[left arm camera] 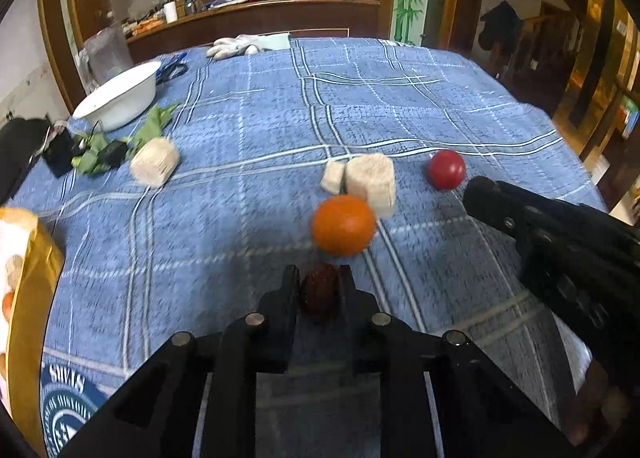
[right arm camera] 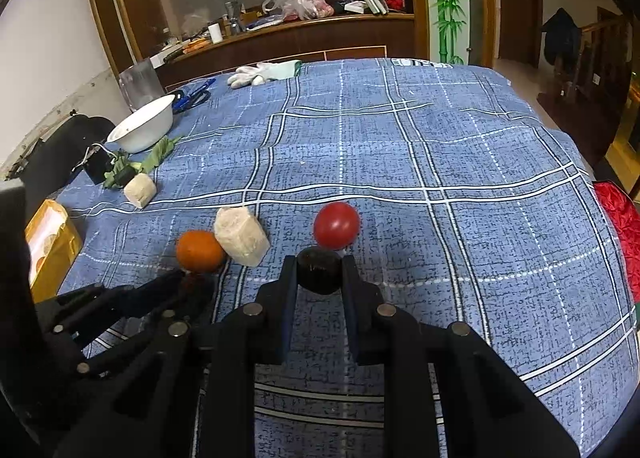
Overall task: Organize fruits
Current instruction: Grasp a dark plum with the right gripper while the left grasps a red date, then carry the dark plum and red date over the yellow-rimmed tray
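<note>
Leftmost, at the near edge of the left wrist view, a yellow-orange bag (left arm camera: 24, 298) is seen against the blue checked tablecloth (left arm camera: 400, 105). Farther back on the left, a white bowl (left arm camera: 120, 93) is set, with green leaves (left arm camera: 150, 129) and black clips just in front of it, and a pale beige block (left arm camera: 154, 166) is laid beside the leaves. White gloves (left arm camera: 248, 43) are left at the far edge of the cloth.

Toward the middle, an orange (left arm camera: 344, 225) is found touching a second pale block (left arm camera: 372, 182), with a smaller pale piece (left arm camera: 333, 176) against that block's left side. Directly in front of the orange, the left gripper (left arm camera: 319, 292) is closed narrowly on a small dark red fruit (left arm camera: 319, 296), which is pressed between both fingers; whether the fruit is lifted off the cloth cannot be told.

To the right, a red tomato (left arm camera: 446, 169) is set apart from the block, on the cloth. In the right wrist view the right gripper (right arm camera: 319, 272) is clamped on a dark round fruit (right arm camera: 319, 270), held between the fingertips just in front of the tomato; its jaws are kept narrow around it. The left gripper is seen there at the lower left, its tips beside the orange. A red cloth (right arm camera: 618, 225) is glimpsed past the right edge of the table.
</note>
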Motion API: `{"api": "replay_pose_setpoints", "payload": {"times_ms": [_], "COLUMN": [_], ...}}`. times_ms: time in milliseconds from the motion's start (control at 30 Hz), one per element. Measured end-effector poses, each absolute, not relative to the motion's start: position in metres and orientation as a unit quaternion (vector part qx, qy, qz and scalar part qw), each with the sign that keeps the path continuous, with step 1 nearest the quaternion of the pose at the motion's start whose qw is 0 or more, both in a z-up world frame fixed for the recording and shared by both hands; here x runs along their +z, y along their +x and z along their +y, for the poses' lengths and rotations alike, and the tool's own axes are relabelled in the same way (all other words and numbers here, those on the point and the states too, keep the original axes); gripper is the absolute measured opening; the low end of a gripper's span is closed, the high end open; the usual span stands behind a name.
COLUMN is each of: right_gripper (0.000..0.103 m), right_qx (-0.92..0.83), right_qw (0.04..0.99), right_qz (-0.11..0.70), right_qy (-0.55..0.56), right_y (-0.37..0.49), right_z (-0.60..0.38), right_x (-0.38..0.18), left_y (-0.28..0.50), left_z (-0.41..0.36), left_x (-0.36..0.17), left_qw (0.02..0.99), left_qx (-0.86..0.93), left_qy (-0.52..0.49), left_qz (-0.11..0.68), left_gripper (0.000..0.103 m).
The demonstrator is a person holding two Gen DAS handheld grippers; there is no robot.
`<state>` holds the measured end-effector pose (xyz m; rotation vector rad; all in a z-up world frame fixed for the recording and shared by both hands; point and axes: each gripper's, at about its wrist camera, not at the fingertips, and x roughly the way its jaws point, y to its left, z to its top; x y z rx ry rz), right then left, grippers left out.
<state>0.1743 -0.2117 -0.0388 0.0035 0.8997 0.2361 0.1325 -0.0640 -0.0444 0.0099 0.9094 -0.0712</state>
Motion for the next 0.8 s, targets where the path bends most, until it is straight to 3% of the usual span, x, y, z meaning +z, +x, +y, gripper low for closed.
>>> {"api": "replay_pose_setpoints", "payload": {"times_ms": [467, 800], "right_gripper": [0.023, 0.023], "right_qx": [0.120, 0.138], "right_qw": [0.887, 0.881], "right_qz": [0.445, 0.448], "right_qy": [-0.026, -0.057], "right_y": [0.169, 0.110], "right_z": [-0.196, -0.174], "right_x": [-0.045, -0.037], "left_y": [0.066, 0.038], "left_z": [-0.004, 0.018], "left_x": [-0.029, -0.023], "left_qw": [0.901, 0.903], "left_qx": [0.013, 0.041], "left_qy": [-0.020, -0.030], "left_qz": [0.434, 0.427], "left_gripper": [0.017, 0.017]}}
